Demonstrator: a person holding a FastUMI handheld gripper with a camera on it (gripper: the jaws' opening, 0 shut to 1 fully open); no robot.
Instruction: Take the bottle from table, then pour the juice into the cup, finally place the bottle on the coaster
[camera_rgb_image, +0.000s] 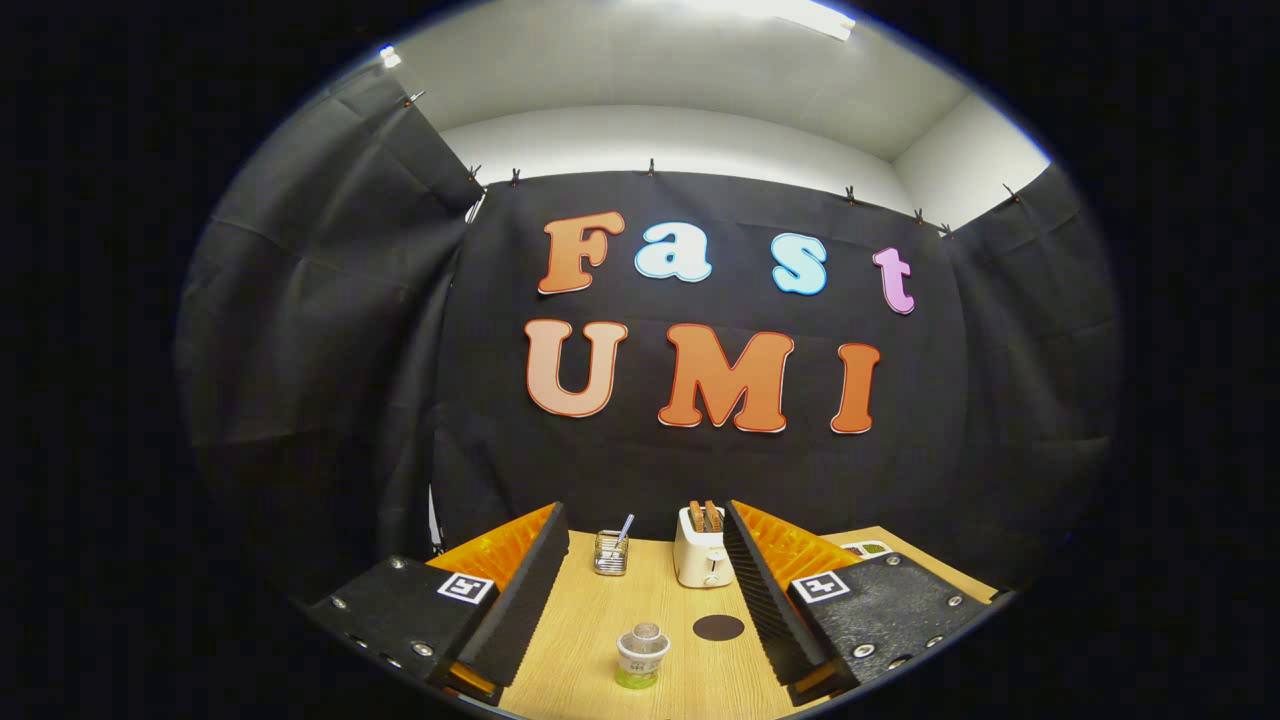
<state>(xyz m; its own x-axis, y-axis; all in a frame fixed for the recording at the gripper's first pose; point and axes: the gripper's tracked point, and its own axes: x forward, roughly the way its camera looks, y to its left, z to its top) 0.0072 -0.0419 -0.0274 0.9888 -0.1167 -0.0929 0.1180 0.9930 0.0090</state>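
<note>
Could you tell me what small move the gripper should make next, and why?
Probably ease the gripper down and forward toward the bottle: its fingers are open and empty, and the bottle stands on the table between them, beside the dark coaster.

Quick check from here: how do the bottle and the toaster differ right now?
The bottle is small, with a clear cap and green base, between the open tool's fingers. The toaster is bigger, white and boxy, holding two brown slices, farther back beyond the fingertips. Both stand upright on the wooden table.
</note>
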